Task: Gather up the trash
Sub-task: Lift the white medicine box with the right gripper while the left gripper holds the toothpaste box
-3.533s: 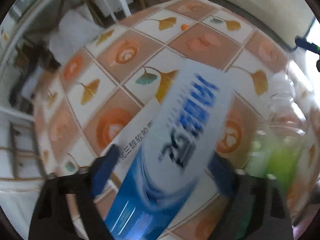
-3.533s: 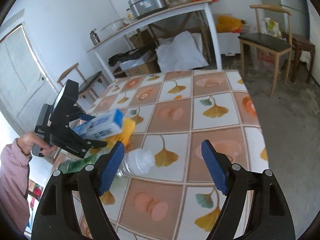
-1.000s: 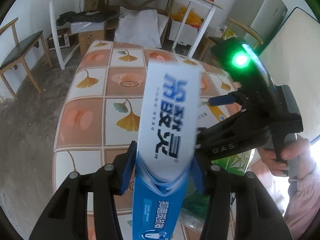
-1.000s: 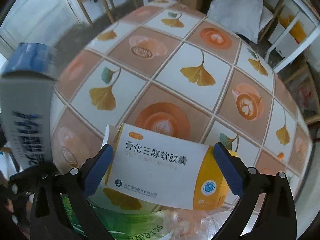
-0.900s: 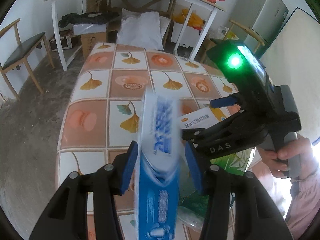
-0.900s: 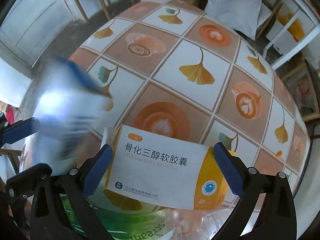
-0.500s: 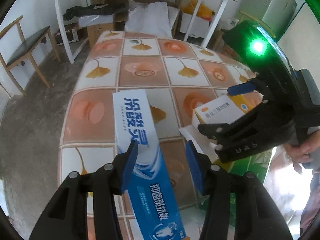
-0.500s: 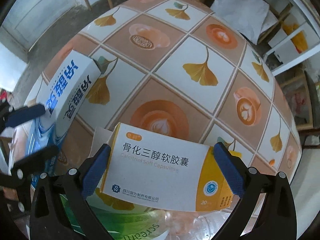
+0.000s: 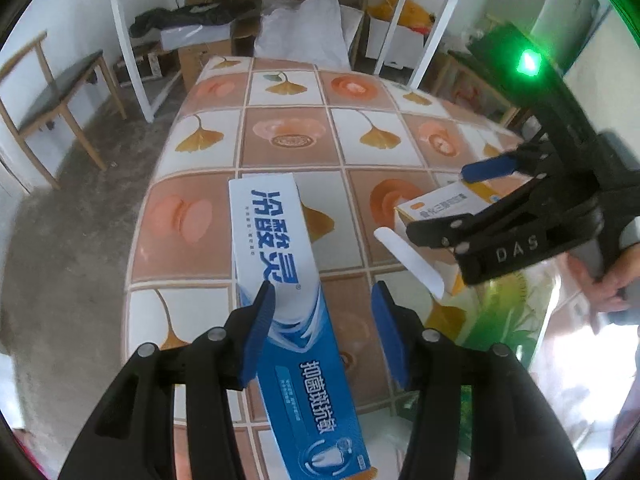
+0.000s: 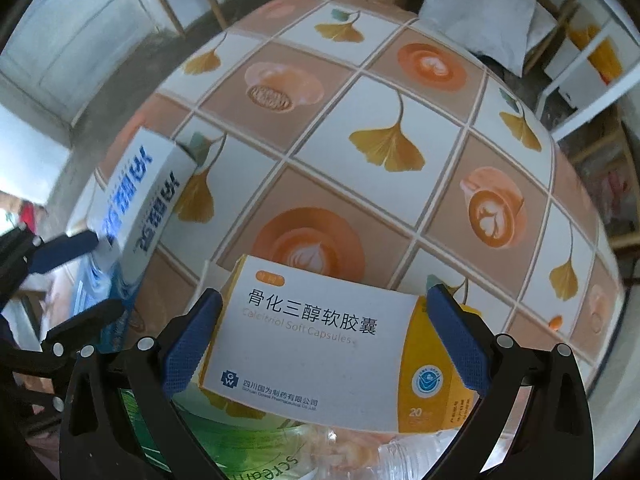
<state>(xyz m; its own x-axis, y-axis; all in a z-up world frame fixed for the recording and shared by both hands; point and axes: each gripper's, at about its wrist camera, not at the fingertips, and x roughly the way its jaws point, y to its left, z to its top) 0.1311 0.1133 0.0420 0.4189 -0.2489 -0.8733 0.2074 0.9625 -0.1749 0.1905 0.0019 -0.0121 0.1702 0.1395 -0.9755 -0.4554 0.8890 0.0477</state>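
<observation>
tiled tabletop with ginkgo leaves (image 9: 288, 148), wooden chair (image 9: 52, 96), white trestle table (image 9: 132, 40), white sack (image 9: 304, 40)

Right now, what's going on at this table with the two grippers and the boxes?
A person is clearing trash off a tiled table with a handheld gripper in each hand. The left gripper has just been opening; the blue-and-white toothpaste box lies on the table between its jaws, with a gap at the right pad. The right gripper brackets the white-and-yellow capsule box; whether it is squeezing it I cannot tell. A green wrapper and clear plastic lie beneath.
</observation>
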